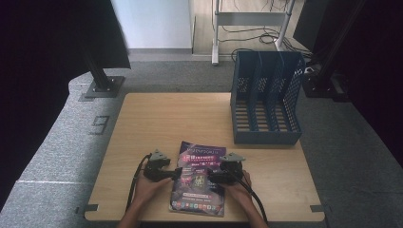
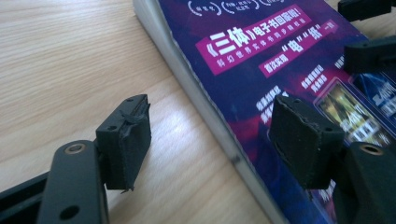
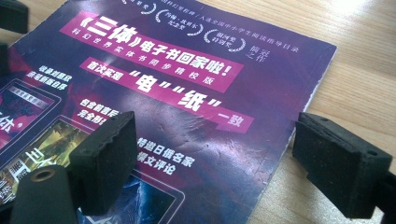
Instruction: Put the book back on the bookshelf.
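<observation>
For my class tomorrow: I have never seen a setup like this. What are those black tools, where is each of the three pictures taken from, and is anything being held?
A person at a wooden table holds a hand tool with two black jaws in each hand: the left gripper and the right gripper. The high view looks down from above. The other two pictures come from cameras riding on each gripper. A purple book lies flat near the person; a blue file rack stands at the far right. Both grippers are open, each straddling one side edge of the book. Nothing is gripped yet.
</observation>
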Tool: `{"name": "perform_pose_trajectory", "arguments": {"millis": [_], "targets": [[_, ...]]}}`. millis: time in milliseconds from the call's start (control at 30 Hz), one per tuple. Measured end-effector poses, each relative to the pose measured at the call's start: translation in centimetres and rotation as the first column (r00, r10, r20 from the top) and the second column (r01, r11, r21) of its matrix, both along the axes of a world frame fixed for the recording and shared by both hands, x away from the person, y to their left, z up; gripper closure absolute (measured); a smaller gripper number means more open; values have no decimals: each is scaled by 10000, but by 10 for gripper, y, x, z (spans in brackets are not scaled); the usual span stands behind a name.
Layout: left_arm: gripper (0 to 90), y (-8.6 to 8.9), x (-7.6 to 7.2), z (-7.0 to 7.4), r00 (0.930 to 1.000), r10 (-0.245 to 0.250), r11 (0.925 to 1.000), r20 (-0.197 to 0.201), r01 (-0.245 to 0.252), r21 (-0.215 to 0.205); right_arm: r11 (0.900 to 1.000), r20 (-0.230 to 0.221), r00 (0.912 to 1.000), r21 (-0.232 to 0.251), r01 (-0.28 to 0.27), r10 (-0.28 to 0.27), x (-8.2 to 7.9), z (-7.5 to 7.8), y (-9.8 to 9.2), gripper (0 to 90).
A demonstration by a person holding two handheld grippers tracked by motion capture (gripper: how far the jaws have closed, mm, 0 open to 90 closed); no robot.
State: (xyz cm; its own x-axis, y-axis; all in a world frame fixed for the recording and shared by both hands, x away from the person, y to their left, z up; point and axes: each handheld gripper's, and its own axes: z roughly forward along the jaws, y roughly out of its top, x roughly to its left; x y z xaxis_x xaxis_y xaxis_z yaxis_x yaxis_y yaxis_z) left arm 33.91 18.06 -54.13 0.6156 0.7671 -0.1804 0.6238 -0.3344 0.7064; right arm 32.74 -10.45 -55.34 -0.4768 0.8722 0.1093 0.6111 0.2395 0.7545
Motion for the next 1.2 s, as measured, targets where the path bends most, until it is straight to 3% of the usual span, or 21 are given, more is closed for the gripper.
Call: {"name": "perform_pose_trajectory", "arguments": {"millis": [167, 367, 533, 900, 1200], "targets": [[284, -8, 7, -2, 9996, 5, 9998, -282, -10, -180, 10000, 26, 10000, -7, -38, 38, 0, 0, 0, 138], [278, -17, 13, -2, 9996, 20, 9999, -265, -23, -140, 10000, 54, 10000, -23, -45, 45, 0, 0, 0, 139], [278, -22, 11, -3, 9995, -130, 9995, -277, 122, -297, 10000, 75, 10000, -57, -34, 34, -1, 0, 0, 140], [272, -30, 6, -4, 9996, 288, 9996, 12, -288, 2, 10000, 77, 9999, -52, 77, -76, -2, 0, 1, 145], [303, -24, 7, -3, 9989, 396, 9972, -235, -410, -628, 9999, 196, 9998, -149, 76, -73, -3, 0, 2, 150]]}}
